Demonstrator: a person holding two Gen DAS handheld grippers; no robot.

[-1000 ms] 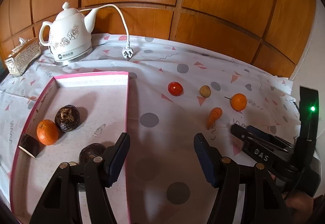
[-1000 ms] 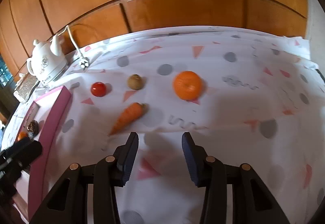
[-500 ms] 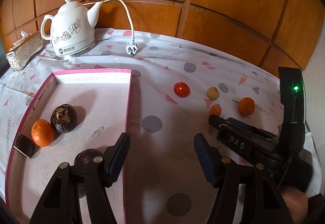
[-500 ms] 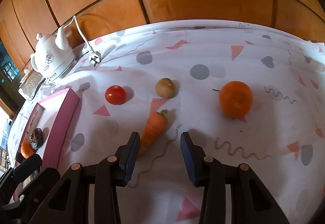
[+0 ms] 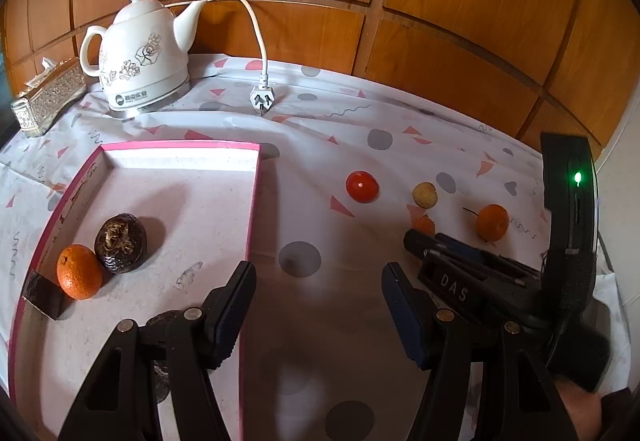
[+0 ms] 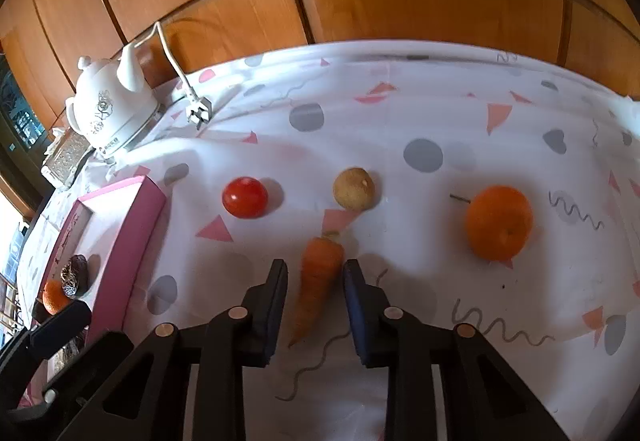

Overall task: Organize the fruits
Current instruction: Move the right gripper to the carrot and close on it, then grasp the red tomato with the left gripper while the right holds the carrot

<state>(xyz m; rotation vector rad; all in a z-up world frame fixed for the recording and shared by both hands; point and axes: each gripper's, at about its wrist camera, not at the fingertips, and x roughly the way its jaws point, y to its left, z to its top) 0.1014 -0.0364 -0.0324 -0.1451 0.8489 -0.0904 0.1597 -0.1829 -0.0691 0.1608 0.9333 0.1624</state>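
Observation:
A small carrot (image 6: 320, 281) lies on the patterned cloth between the open jaws of my right gripper (image 6: 316, 273), which straddles it without a visible grip. Beyond it sit a red tomato (image 6: 245, 197), a tan round fruit (image 6: 354, 189) and an orange (image 6: 499, 227). My left gripper (image 5: 318, 281) is open and empty, above the right edge of the pink tray (image 5: 252, 209). The tray holds an orange (image 5: 78, 272), a dark wrinkled fruit (image 5: 120, 243), a dark block (image 5: 42, 295) and another dark fruit (image 5: 160, 325) partly hidden by my finger.
A white kettle (image 5: 142, 53) with its cord and plug (image 5: 262, 99) stands at the back left, beside a silver tissue box (image 5: 48, 101). A wooden panelled wall closes the back. The right gripper's body (image 5: 500, 281) shows in the left wrist view.
My right gripper has moved forward and left until its jaws straddle the carrot. My left gripper has drawn back and tilted up slightly; it stays open.

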